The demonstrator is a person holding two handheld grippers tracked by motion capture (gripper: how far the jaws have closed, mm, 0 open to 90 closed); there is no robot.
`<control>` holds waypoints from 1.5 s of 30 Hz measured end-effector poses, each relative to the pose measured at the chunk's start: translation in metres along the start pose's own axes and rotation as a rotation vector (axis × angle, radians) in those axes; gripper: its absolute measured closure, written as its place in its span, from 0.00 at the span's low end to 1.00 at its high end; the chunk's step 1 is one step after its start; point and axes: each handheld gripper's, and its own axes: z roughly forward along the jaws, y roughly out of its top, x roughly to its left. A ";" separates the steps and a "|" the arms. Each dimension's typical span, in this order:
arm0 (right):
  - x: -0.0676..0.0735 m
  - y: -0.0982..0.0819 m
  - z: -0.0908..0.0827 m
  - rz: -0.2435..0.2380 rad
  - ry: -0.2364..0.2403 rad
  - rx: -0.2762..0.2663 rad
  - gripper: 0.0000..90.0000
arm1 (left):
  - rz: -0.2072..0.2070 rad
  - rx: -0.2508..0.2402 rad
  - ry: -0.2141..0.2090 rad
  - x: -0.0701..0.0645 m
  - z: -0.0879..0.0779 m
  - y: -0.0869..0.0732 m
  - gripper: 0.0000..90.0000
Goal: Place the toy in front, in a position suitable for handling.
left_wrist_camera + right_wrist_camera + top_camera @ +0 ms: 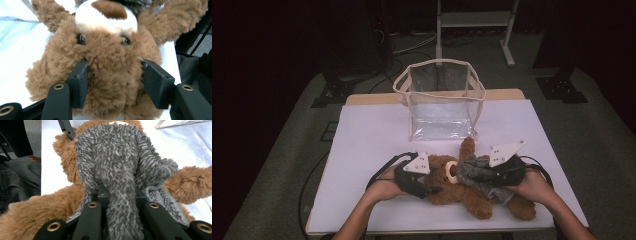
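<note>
The left hand-held gripper [432,189] has its jaws partway spread and pressed into the brown plush of the teddy bear [462,186], pinching its head from both sides; in the left gripper view the two black pads sink into the fur just below the eyes, with the white muzzle at 12 o'clock. The right hand-held gripper [484,175] has its jaws drawn in on a fold of the bear's grey fuzzy jacket [112,167], which runs down between them in the right gripper view.

In the high view the bear lies on its back on the counter [372,145], at 6 o'clock of the surface, head toward 9 o'clock and legs toward 4 o'clock, one arm raised toward 12 o'clock. Its feet lie near the counter's front edge.

At 12 o'clock from the bear stands a clear plastic bag [442,100] with cream trim, upright, mouth open upward; the raised arm comes close to its lower front edge. Bare white surface stretches at 9 o'clock of the left hand [384,187] and at 2 o'clock of the right hand [534,187], beside the bag.
</note>
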 end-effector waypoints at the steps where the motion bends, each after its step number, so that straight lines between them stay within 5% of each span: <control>1: -0.001 0.001 0.000 0.001 0.000 0.002 0.84 | 0.001 -0.002 0.004 0.000 0.000 -0.001 0.47; 6: 0.006 0.018 0.002 -0.020 -0.018 -0.001 0.83 | -0.001 0.007 0.018 0.004 0.006 0.001 0.50; 12: 0.020 0.038 0.014 -0.080 0.015 -0.025 0.83 | -0.010 0.025 0.035 0.010 0.006 0.005 0.50; 19: 0.011 0.015 0.017 -0.036 -0.009 0.004 0.83 | -0.038 0.012 0.045 0.016 -0.010 -0.002 0.49; 24: 0.002 0.018 0.013 -0.032 -0.036 0.021 0.83 | -0.041 0.011 0.057 0.016 -0.008 -0.005 0.52; 28: 0.000 0.034 0.015 -0.040 -0.025 0.001 0.83 | -0.055 -0.004 0.042 0.021 -0.001 -0.006 0.55; 35: 0.017 0.061 0.031 -0.105 0.042 -0.030 0.83 | -0.064 0.000 0.048 0.025 0.000 -0.005 0.56; 38: 0.021 0.055 0.037 -0.122 0.040 0.000 0.83 | -0.071 -0.002 0.056 0.025 -0.002 -0.006 0.56; 45: 0.021 0.024 0.022 -0.067 0.021 0.049 0.83 | -0.068 -0.008 0.031 0.021 0.000 -0.005 0.56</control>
